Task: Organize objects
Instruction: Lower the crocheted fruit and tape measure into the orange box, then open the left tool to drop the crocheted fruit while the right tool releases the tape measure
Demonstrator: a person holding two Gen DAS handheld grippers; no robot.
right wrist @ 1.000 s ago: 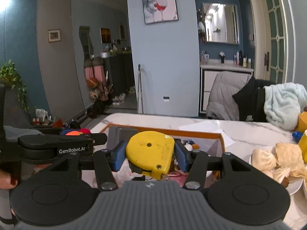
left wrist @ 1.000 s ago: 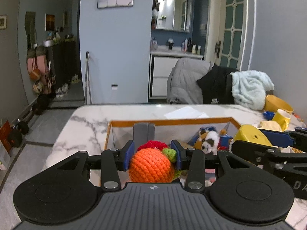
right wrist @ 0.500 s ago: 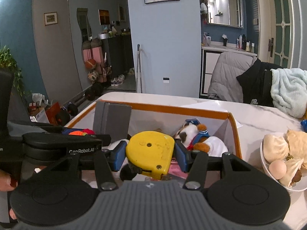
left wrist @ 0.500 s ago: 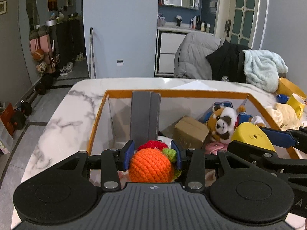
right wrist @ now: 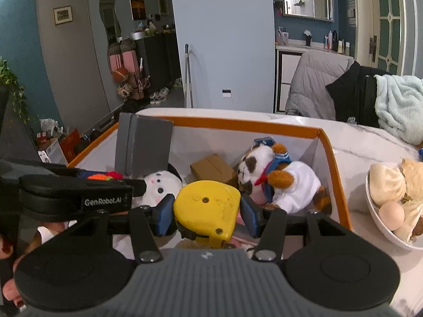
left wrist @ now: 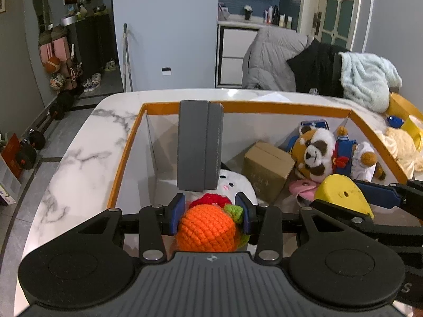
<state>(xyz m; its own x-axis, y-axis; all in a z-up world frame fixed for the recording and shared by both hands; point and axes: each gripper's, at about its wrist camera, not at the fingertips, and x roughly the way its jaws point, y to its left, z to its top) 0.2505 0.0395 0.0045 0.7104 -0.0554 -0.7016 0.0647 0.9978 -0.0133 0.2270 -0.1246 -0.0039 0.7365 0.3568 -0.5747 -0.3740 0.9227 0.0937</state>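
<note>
Both my claws have dropped and tipped forward over the last second: the orange-rimmed white storage box (left wrist: 248, 107) was just a rim in view before, now I look straight down into it. My left gripper (left wrist: 210, 214) stays clamped on the orange crocheted yarn fruit with green leaf and red bit (left wrist: 207, 229), held above the near-left part of the box. My right gripper (right wrist: 207, 211) stays clamped on the yellow plastic tape measure (right wrist: 207, 210), hovering over the near-middle of the box.

Already inside: tall grey foam block (left wrist: 199, 145) leaning upright at the back left, white round plush with pink face (left wrist: 234, 182) below it, brown cardboard carton (left wrist: 267, 169), raccoon-faced brown-and-white plush toy (left wrist: 317, 153), and something pink (left wrist: 302, 187) near the tape measure.

Judgement: both items are now over the drop zone, so the step is release. Free floor looks tight; the fruit would likely land on the white plush and could roll. The tape measure is hard and could knock the carton. The white bowl of buns and an egg (right wrist: 380, 219) sits just beside the box's right wall, outside it.
</note>
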